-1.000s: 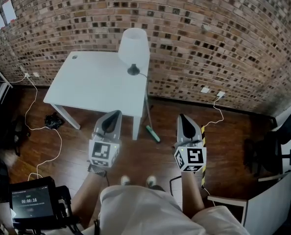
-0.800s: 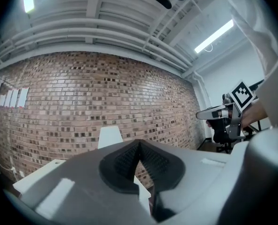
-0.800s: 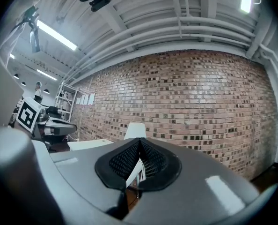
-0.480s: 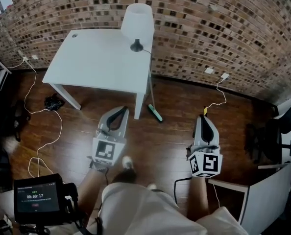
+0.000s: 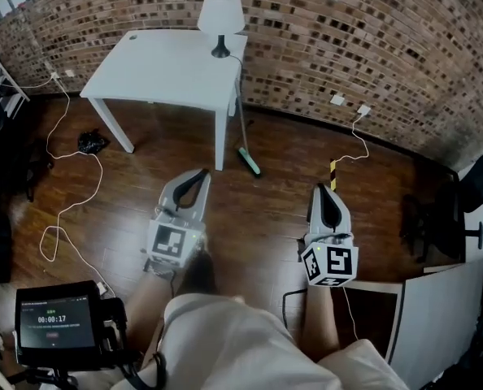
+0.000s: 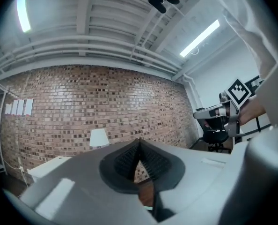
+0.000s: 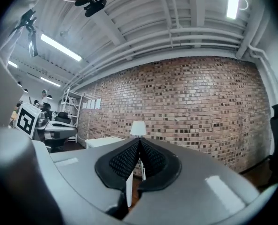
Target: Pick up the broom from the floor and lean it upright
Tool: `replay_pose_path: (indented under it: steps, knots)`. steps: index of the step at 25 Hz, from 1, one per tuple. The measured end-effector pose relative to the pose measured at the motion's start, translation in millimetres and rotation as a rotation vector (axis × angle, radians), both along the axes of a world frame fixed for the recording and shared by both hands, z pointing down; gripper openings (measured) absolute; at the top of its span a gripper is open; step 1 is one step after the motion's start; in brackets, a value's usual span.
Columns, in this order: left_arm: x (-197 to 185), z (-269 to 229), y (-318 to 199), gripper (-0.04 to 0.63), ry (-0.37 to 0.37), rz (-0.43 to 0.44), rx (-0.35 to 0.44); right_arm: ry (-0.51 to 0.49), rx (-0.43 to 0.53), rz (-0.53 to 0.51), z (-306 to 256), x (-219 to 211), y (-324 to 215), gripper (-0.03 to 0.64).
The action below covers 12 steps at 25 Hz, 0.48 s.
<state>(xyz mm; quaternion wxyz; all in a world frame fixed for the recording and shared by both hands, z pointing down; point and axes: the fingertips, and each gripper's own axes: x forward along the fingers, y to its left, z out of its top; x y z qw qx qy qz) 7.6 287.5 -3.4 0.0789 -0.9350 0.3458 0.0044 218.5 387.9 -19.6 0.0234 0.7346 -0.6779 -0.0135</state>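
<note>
A person in a light top is standing on a wooden floor (image 5: 266, 205) facing a brick wall (image 5: 347, 39), holding a two-jaw gripper level in each hand. The left gripper (image 5: 199, 175) is pointing toward the near side of a white table (image 5: 156, 71), and its own view is showing its ridged black pads pressed together at the tips with nothing between them. The right gripper (image 5: 324, 190), held well apart from the left one, is likewise showing its jaws closed tight and empty, aimed at the wall and the table.

The broom (image 5: 249, 160) is not in either gripper. It is standing tilted, its green head resting on the floor just beside the table's near right leg and its thin handle rising along the table's right edge toward the wall; whether the handle is touching the table or the bricks cannot be told.

A white lamp (image 5: 221, 19) is sitting on the table's far right corner. A white cable (image 5: 58, 157) is trailing across the floor at the left past a small black bundle (image 5: 90, 142), and a small screen (image 5: 53, 323) is glowing at the person's lower left.
</note>
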Motion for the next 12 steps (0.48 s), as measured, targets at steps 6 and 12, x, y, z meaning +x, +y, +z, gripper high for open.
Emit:
replay_pose_path:
  steps: [6,12]
  knots:
    - [-7.4,-14.3,118.2,0.002,-0.014,-0.036,-0.008,0.017,-0.027,-0.08,-6.8,-18.9,102.5,0.012]
    - [-18.2,-32.0,141.6,0.002,-0.019,-0.042,0.028,0.039,-0.001,-0.071,-24.6,-30.2,128.2,0.012]
